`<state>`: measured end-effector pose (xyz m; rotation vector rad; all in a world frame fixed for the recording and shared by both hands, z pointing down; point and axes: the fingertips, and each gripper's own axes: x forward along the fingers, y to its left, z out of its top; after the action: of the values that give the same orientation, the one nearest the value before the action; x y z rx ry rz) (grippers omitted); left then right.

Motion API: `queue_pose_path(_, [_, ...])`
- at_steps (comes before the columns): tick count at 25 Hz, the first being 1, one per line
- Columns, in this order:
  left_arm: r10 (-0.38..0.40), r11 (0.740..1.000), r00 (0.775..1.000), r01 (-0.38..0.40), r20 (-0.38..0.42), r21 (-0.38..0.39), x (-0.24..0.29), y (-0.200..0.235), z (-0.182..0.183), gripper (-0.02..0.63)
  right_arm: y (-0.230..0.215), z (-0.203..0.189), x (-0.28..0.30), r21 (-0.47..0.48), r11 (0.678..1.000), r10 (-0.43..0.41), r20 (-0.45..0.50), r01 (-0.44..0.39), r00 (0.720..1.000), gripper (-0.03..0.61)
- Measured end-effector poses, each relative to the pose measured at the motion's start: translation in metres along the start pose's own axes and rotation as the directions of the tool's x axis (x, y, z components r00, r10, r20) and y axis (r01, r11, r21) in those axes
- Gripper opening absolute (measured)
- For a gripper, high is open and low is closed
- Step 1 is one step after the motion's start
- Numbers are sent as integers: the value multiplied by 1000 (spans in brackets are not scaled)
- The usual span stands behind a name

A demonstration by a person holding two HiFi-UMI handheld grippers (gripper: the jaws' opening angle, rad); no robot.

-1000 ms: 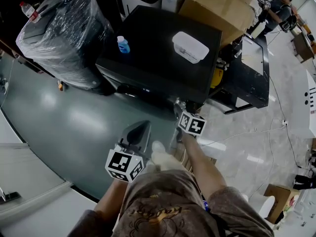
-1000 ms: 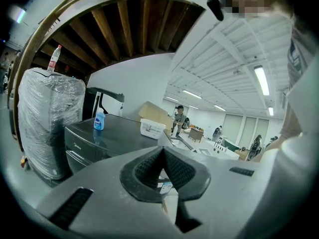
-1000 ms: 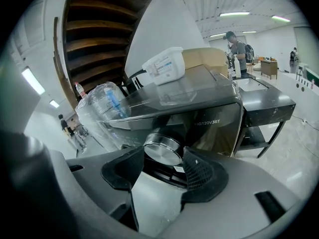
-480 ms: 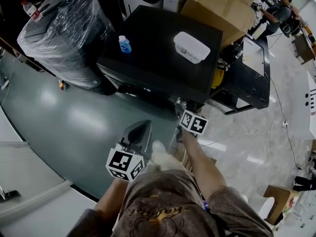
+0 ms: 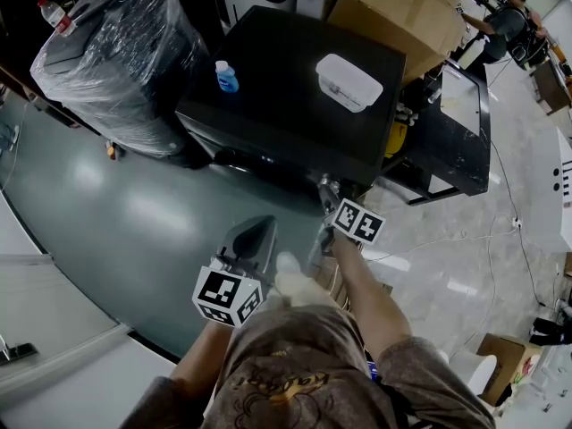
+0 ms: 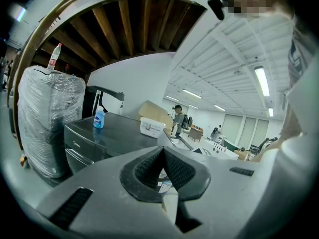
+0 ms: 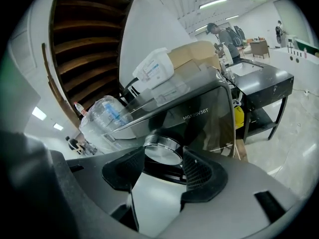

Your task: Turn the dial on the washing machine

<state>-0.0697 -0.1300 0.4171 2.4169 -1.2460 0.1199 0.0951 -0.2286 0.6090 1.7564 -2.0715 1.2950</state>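
The black washing machine stands ahead of me, its front panel facing the right gripper. The silver round dial sits between the pads of my right gripper, which touch its two sides. In the head view the right gripper is pressed up to the machine's front right corner and the dial is hidden behind it. My left gripper hangs lower, away from the machine, over the grey floor; its jaws are shut with nothing in them.
A blue bottle and a white lidded box rest on the machine's top. A plastic-wrapped appliance stands to the left, cardboard boxes behind, a black table to the right. A person stands far back.
The right gripper's marker cube has shifted slightly to the right and turned a little at the machine's corner. The left gripper has stayed put.
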Motion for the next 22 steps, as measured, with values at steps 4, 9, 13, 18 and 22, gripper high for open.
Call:
queue_pose_path(4, [-1,1000,1000,1,-5,0,0,0,-2,-2,-1,0,0,34,999,30,22,-31,999,230])
queue_pose_path(9, [-2,1000,1000,2,-16,-1,0,0,-6,-3,-2,-1,-1,106,990,87,58,-93,995,230])
queue_pose_path(13, [-5,1000,1000,5,-21,2,2,0,-6,-3,-2,-1,-1,143,982,117,75,-127,990,230])
queue_pose_path(18, [-5,1000,1000,5,-24,3,4,0,-6,-2,-3,0,-1,176,972,142,94,-157,985,230])
queue_pose_path(22, [-5,1000,1000,5,-27,2,3,2,-9,-3,-4,-2,0,213,956,179,116,-201,977,230])
